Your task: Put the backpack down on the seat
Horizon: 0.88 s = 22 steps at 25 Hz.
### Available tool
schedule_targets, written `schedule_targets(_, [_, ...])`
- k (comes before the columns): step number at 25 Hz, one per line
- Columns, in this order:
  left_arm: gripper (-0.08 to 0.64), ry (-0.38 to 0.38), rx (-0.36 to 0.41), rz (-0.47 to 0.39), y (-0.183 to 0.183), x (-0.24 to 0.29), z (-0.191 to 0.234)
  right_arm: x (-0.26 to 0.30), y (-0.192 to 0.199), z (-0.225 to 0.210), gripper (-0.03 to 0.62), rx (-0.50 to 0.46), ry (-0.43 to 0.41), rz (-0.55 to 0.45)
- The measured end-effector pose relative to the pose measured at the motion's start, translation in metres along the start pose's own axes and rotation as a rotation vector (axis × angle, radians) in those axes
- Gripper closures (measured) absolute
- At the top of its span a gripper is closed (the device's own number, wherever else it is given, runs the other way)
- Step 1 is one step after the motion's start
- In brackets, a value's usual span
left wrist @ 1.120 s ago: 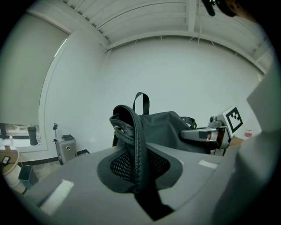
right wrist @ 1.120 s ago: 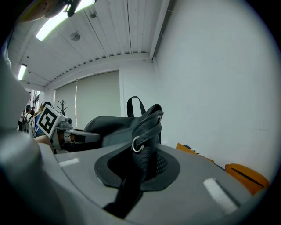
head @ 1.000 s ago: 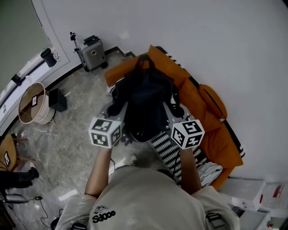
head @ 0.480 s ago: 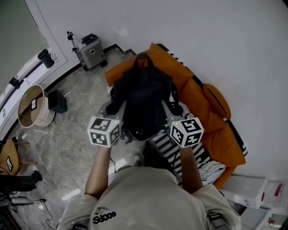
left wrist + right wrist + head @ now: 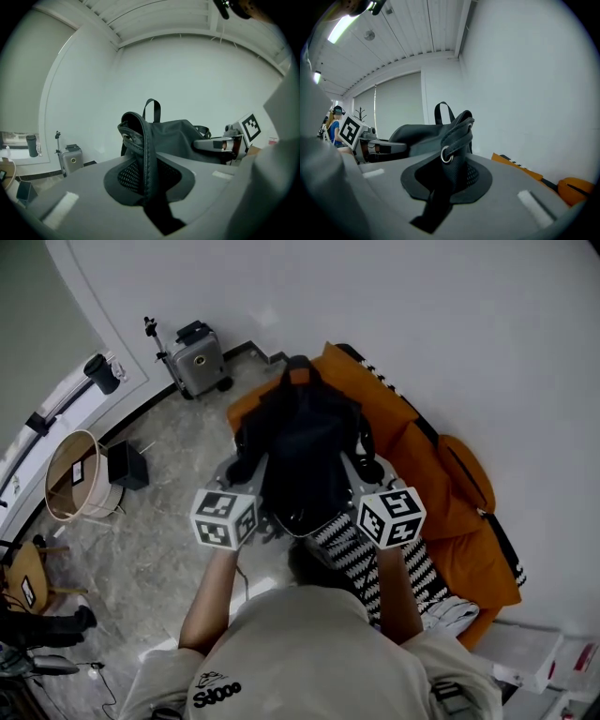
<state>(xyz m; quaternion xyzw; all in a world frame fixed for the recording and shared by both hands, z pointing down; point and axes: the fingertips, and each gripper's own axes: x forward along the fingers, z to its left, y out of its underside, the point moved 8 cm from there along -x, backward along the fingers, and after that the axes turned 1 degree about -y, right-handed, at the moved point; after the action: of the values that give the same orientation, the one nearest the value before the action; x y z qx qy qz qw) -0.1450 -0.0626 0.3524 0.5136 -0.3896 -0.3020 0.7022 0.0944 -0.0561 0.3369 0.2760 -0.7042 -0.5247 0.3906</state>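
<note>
A black backpack point(image 5: 305, 451) hangs between my two grippers above the left end of the orange sofa point(image 5: 417, 451). My left gripper point(image 5: 242, 468) is shut on the backpack's left shoulder strap point(image 5: 143, 154); the padded mesh strap is pinched between the jaws point(image 5: 146, 190). My right gripper point(image 5: 367, 468) is shut on the other shoulder strap point(image 5: 453, 152), which carries a metal ring, and the strap runs down between its jaws point(image 5: 439, 192). The bag's top handle point(image 5: 152, 108) stands upright. Whether the bag's base touches the seat is hidden.
A black-and-white striped blanket point(image 5: 361, 563) lies on the sofa's near part, with an orange cushion point(image 5: 464, 474) at the right. A grey suitcase point(image 5: 199, 357) stands by the wall. A round basket point(image 5: 73, 476) and a black box point(image 5: 127, 465) sit on the marble floor at left.
The head view has shifted slightly. Both grippers keep their hold on the straps, and the backpack stays over the sofa's left end with hardly any movement.
</note>
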Motion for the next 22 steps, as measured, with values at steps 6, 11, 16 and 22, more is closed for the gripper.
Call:
schedule_targets(6, [0.509,0.009,-0.008,0.017,-0.009,0.049,0.028,0.045,-0.008,-0.030,0.549,0.023,0.012,0.006])
schedule_targets(11, [0.509,0.015,-0.018,0.038,-0.015,0.088,0.054,0.082,-0.015,-0.051,0.548,0.027,0.020,0.033])
schedule_targets(16, [0.509,0.026,-0.023,0.055,-0.019,0.123,0.074,0.114,-0.019,-0.072,0.548,0.036,0.029,0.059])
schedule_targets(22, [0.509,0.026,-0.031,0.076,-0.021,0.163,0.092,0.148,-0.022,-0.100,0.548,0.043,0.029,0.079])
